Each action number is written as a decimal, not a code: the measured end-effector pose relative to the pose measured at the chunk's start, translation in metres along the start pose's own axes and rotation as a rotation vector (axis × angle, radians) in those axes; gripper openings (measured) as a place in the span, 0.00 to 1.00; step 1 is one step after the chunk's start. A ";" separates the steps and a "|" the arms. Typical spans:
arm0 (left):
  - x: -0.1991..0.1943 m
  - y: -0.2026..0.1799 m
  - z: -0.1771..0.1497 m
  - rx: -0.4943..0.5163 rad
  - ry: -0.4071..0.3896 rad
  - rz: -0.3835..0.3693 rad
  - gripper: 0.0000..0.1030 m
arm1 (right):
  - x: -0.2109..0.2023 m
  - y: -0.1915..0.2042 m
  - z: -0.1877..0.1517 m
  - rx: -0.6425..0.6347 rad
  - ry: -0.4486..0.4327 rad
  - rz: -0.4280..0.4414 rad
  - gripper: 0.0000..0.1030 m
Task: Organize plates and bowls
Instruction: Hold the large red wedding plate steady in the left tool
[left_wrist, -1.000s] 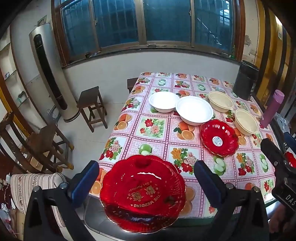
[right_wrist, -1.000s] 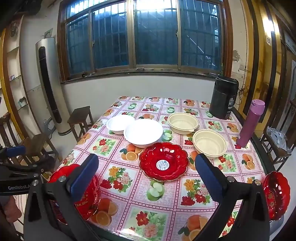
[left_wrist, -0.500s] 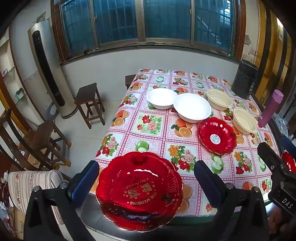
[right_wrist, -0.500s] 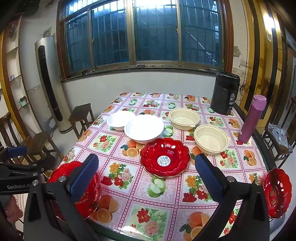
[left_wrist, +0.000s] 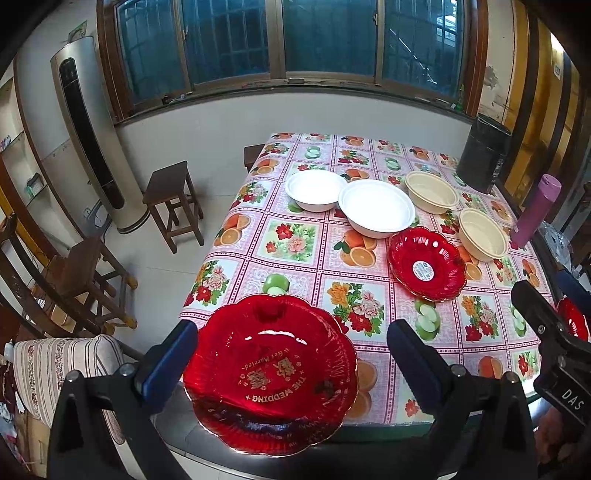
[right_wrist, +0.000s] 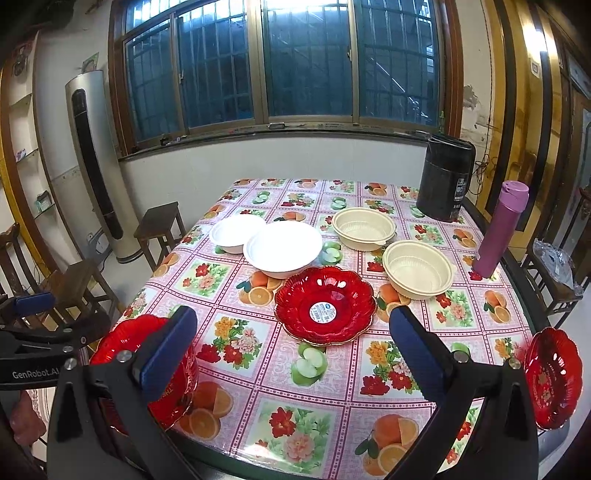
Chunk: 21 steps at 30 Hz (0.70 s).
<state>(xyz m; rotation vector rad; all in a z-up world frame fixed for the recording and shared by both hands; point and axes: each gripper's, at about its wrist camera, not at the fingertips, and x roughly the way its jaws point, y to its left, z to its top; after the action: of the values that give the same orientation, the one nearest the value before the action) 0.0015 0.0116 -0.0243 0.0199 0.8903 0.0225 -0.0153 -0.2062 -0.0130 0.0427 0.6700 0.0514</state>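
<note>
Since 1 s ago both cameras have drawn back slightly; the dishes have not shifted. The wedding plate, lettered "THE WEDDING" and "Get Married", sits at the table's near left corner, between the wide-open, empty left claw's fingers. The right claw, marked "DAS", is also wide open and empty. The sticker plate lies mid-table beyond it; the third red plate is at the near right corner.

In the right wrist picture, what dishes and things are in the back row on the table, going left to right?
Small white bowl → big white bowl → cream bowl → black canister → purple bottle.
</note>
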 end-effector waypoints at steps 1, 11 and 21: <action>-0.001 0.000 0.001 0.000 0.001 -0.002 1.00 | 0.000 0.000 0.000 0.000 0.000 0.000 1.00; 0.002 -0.006 0.003 0.021 0.008 -0.022 1.00 | 0.002 -0.004 -0.001 0.004 0.010 -0.011 1.00; 0.007 -0.004 0.004 0.023 0.015 -0.027 1.00 | 0.008 -0.002 -0.001 0.006 0.024 -0.007 1.00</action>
<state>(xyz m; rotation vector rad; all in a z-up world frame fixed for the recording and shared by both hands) 0.0088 0.0077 -0.0273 0.0295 0.9062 -0.0126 -0.0095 -0.2078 -0.0189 0.0451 0.6947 0.0431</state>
